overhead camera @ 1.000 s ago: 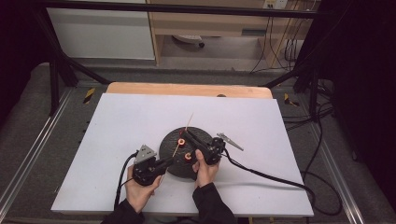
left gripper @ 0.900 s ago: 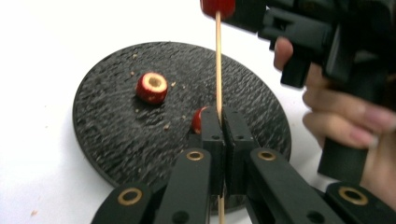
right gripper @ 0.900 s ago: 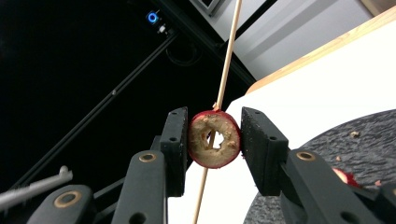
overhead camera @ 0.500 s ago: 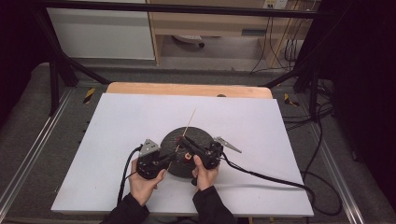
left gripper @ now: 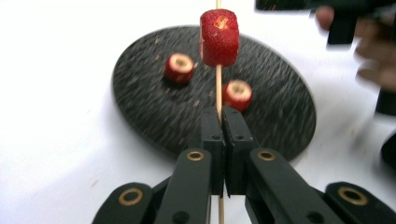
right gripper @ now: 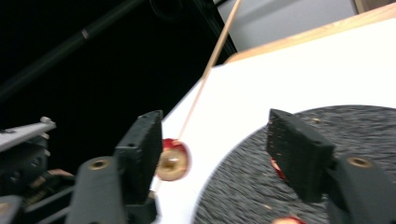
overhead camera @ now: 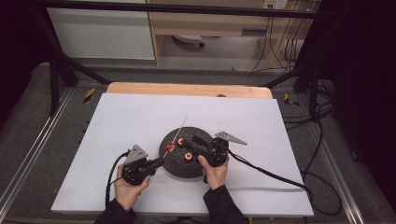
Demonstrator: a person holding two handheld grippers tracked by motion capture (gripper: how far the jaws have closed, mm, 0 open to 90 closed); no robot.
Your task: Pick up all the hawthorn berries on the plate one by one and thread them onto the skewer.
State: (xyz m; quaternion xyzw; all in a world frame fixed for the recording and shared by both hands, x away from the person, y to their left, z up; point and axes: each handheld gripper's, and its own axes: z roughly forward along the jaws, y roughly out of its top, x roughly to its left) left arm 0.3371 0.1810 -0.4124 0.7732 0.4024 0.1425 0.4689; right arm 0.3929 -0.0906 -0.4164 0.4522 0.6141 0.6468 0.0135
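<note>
One red piece (left gripper: 219, 38) is skewered (left gripper (left gripper: 222, 122) clamped on the stick (left gripper: 218, 88)), right gripper (right gripper: 224, 149) just opened empty, two pieces (left gripper: 179, 68) left on the plate (left gripper: 140, 93).

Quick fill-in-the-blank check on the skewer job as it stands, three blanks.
The left tool is shut on the wooden ____.
One red piece is threaded on it, and ____ more lie on the black plate.
The right tool has its jaws ____, having just been opening.
Missing words: skewer; two; open
</note>
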